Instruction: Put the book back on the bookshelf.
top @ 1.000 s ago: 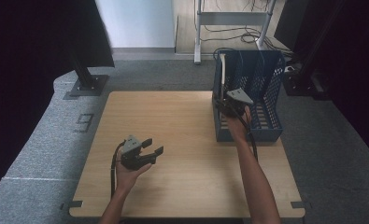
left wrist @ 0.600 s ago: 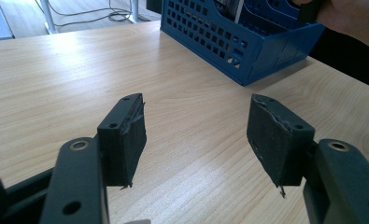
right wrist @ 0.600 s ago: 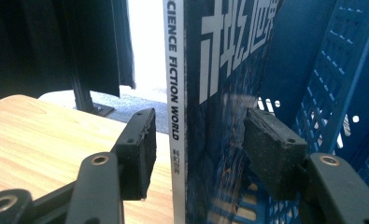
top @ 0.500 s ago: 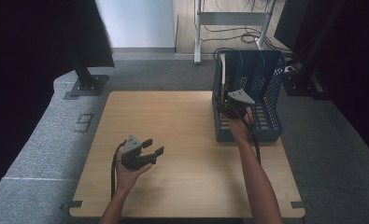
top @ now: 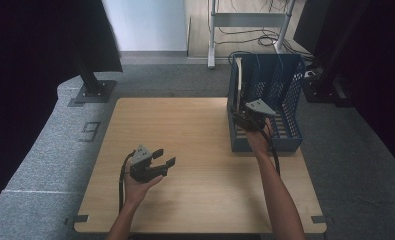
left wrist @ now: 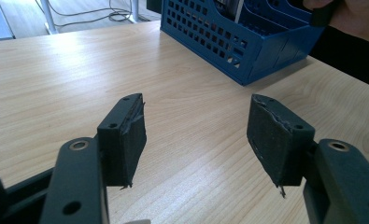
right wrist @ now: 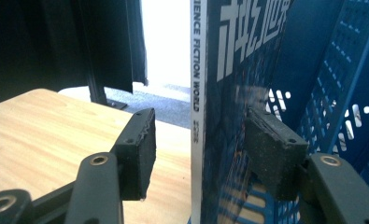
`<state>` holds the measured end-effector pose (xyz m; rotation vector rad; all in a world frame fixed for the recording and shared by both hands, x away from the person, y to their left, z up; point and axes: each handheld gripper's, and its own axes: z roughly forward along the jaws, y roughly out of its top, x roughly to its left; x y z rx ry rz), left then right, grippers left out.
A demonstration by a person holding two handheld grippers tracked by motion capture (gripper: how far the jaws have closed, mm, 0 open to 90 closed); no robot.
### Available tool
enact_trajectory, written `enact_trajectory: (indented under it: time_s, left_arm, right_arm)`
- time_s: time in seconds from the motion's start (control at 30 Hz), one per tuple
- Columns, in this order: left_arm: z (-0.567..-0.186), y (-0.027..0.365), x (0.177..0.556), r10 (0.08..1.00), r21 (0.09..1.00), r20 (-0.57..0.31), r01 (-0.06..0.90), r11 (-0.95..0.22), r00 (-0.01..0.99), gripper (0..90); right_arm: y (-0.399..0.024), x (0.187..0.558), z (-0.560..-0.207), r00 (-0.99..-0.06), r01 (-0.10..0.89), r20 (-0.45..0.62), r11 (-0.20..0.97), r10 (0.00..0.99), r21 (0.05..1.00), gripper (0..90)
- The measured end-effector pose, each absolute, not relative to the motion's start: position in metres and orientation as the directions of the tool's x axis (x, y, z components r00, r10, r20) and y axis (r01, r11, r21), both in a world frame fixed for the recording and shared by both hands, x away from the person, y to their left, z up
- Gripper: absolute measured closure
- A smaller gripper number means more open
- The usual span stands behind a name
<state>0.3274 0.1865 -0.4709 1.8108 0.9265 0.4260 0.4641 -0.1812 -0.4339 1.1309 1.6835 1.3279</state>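
Note:
A blue file rack (top: 285,100) stands at the table's far right; its perforated wall (left wrist: 229,37) shows in the left gripper view. A magazine (top: 240,82) with a white spine stands upright in the rack's left slot. My right gripper (top: 242,120) is at that slot. In the right gripper view its jaws (right wrist: 201,116) straddle the magazine (right wrist: 238,70): the left pad stands clear of the spine, the right pad lies close to the blue cover. My left gripper (top: 166,156) hovers open over the bare wood at front left, nothing between its pads (left wrist: 197,102).
The wooden table (top: 195,125) sits on grey carpet. A black stand base (top: 92,92) is off the far left corner. A metal frame with cables (top: 250,30) stands behind the rack. The rack's inner blue mesh (right wrist: 341,70) is just right of the magazine.
The right gripper has shifted only slightly at the rack's left slot. The left hand has kept still.

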Motion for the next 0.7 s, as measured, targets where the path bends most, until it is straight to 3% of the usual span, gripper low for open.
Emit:
enact_trajectory:
  time_s: [0.7]
  left_arm:
    - [-0.472, 0.181, 0.327, 0.752, 0.894, -0.116, 0.397, -0.206, 0.649, 37.3]
  right_arm:
    - [-0.184, 0.418, -0.433, -0.47, 0.191, 0.01, 0.09, 0.883, 0.977, 43.4]
